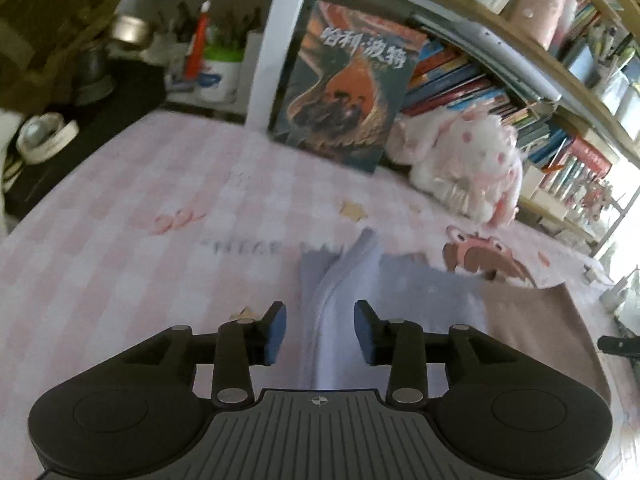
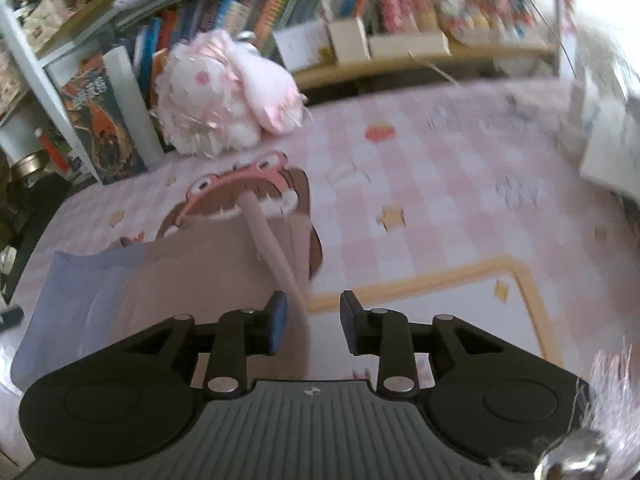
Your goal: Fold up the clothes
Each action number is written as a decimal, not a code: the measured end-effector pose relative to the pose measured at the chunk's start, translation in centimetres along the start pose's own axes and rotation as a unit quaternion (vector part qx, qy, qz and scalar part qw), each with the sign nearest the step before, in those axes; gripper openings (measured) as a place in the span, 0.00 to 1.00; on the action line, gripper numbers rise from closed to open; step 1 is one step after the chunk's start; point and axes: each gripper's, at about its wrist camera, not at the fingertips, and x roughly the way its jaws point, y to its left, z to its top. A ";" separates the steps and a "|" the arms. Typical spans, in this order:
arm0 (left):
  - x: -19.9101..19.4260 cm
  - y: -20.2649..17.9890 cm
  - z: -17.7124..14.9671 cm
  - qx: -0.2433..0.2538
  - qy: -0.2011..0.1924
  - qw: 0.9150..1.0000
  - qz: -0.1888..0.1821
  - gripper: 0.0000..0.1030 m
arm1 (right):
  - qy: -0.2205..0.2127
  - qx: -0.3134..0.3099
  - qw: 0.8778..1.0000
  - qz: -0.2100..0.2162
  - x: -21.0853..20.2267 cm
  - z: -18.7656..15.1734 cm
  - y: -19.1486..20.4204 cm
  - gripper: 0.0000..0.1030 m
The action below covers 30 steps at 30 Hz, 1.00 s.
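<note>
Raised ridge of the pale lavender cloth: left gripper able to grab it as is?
Probably yes. The left gripper is open, and the raised ridge of the pale lavender cloth runs between its fingers; nothing lies in between.

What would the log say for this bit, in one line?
left gripper: open over lavender cloth | right gripper: open at brown cloth edge | pink checked sheet underneath | nothing gripped
</note>
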 end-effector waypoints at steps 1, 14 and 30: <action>0.4 -0.3 0.3 0.008 0.001 1.000 0.001 0.38 | -0.004 -0.010 1.000 -0.001 0.2 0.3 0.4 0.29; 5.1 -1.8 1.2 0.026 0.020 0.999 0.011 0.33 | 0.009 -0.050 0.999 -0.010 5.0 2.7 3.0 0.14; 6.4 -0.4 1.2 0.010 0.035 0.999 0.007 0.15 | 0.026 0.001 0.999 -0.025 6.4 2.1 1.6 0.10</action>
